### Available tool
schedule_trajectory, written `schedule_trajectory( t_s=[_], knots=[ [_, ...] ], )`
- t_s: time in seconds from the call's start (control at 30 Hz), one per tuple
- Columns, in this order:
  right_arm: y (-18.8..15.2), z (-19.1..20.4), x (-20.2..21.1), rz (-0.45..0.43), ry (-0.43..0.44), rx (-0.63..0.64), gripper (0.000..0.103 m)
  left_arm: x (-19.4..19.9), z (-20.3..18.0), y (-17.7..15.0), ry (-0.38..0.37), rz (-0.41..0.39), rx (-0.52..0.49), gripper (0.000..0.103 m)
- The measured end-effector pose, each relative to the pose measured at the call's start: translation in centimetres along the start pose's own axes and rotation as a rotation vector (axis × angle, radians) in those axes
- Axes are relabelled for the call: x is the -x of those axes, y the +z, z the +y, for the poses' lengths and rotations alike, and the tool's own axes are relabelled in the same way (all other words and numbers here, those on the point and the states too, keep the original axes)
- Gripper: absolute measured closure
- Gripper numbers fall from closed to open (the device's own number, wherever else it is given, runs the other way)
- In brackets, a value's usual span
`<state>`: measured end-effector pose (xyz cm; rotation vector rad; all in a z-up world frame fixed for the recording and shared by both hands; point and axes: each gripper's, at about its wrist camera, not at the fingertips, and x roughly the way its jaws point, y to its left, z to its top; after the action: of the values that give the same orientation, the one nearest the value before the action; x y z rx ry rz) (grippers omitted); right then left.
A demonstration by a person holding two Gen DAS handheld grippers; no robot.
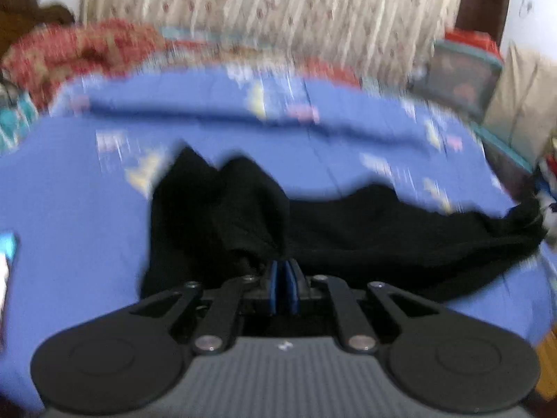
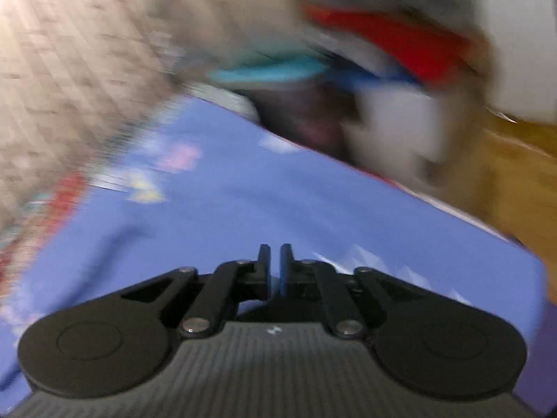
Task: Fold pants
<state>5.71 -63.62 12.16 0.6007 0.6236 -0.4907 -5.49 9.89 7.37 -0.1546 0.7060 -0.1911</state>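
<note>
The black pants (image 1: 348, 237) lie bunched on a blue patterned bedsheet (image 1: 69, 216), stretching from the centre to the right edge of the left wrist view. My left gripper (image 1: 283, 264) is shut on a fold of the pants at their near edge. My right gripper (image 2: 275, 254) is shut and empty above the blue sheet (image 2: 243, 209); no pants show in its view. Both views are blurred by motion.
A cream patterned curtain (image 1: 271, 10) hangs behind the bed. A red blanket (image 1: 69, 48) lies at the back left, a box (image 1: 463, 73) and pillow at the back right. In the right wrist view, the bed's edge (image 2: 452, 212) borders a wooden floor (image 2: 515, 174) and blurred clutter.
</note>
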Motion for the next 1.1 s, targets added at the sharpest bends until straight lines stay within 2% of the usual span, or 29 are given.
schedule_trajectory(
  t_s=[0.07, 0.1, 0.17, 0.27, 0.33, 0.37, 0.4, 0.47, 0.6, 0.67, 0.7, 0.73, 0.8, 0.87, 0.9, 0.97, 1.03, 1.1],
  knots=[
    [-2.3, -3.6, -1.2, 0.063, -0.114, -0.133, 0.086, -0.2, -0.6, -2.1, 0.001, 0.078, 0.001, 0.095],
    [-3.6, -5.1, -1.1, 0.054, -0.114, -0.201, 0.086, 0.0, -0.7, -2.7, 0.002, 0.098, 0.002, 0.095],
    [-5.3, -6.1, -0.4, 0.041, -0.074, -0.241, 0.086, 1.0, -0.5, -3.5, -0.002, 0.114, 0.014, 0.095],
    [-6.3, -3.9, 0.5, 0.029, 0.008, -0.145, 0.082, 3.1, 0.7, -3.3, -0.008, 0.095, 0.034, 0.09],
    [-6.5, -1.7, 1.3, 0.007, 0.065, -0.034, 0.057, 4.7, 2.0, -2.7, -0.008, 0.045, 0.081, 0.08],
    [-6.7, -0.2, 1.4, 0.011, 0.096, 0.021, 0.053, 5.4, 2.9, -1.9, 0.002, 0.015, 0.12, 0.076],
    [-6.8, 0.9, 1.5, 0.023, 0.13, 0.059, 0.052, 6.1, 4.2, -1.1, 0.016, -0.024, 0.183, 0.072],
    [-7.2, 2.9, 1.2, 0.049, 0.194, 0.098, 0.052, 6.9, 6.4, 0.1, 0.015, -0.079, 0.31, 0.069],
    [-8.7, 3.9, -1.3, 0.153, 0.267, 0.046, 0.052, 6.4, 9.0, 2.1, 0.017, -0.114, 0.475, 0.068],
    [-9.8, 3.9, -3.6, 0.213, 0.223, 0.019, 0.052, 6.0, 9.4, 2.5, 0.019, -0.125, 0.501, 0.067],
    [-10.4, 3.7, -4.4, 0.222, 0.161, 0.027, 0.052, 5.7, 9.5, 2.7, 0.021, -0.127, 0.511, 0.064],
    [-10.9, 3.1, -5.1, 0.215, 0.088, 0.027, 0.065, 5.5, 9.7, 2.9, 0.022, -0.13, 0.522, 0.06],
    [-11.0, 1.8, -4.5, 0.154, 0.071, -0.034, 0.071, 4.8, 10.1, 3.4, 0.028, -0.13, 0.535, 0.053],
    [-11.1, 2.2, -2.6, 0.069, 0.01, -0.029, 0.067, 3.8, 10.8, 3.7, 0.043, -0.102, 0.54, 0.034],
    [-11.3, 2.7, -1.6, 0.033, 0.008, 0.002, 0.063, 3.2, 11.1, 3.6, 0.055, -0.082, 0.547, 0.018],
    [-11.6, 4.0, 0.3, 0.017, 0.112, 0.075, 0.061, 1.4, 12.0, 3.5, 0.07, -0.041, 0.595, 0.016],
    [-12.8, 6.0, 2.2, 0.046, 0.244, 0.151, 0.056, -0.3, 13.0, 3.3, 0.034, -0.009, 0.663, 0.017],
    [-14.0, 7.9, 3.1, 0.096, 0.35, 0.216, 0.054, -2.0, 13.2, 3.2, -0.012, -0.009, 0.712, 0.021]
  ],
)
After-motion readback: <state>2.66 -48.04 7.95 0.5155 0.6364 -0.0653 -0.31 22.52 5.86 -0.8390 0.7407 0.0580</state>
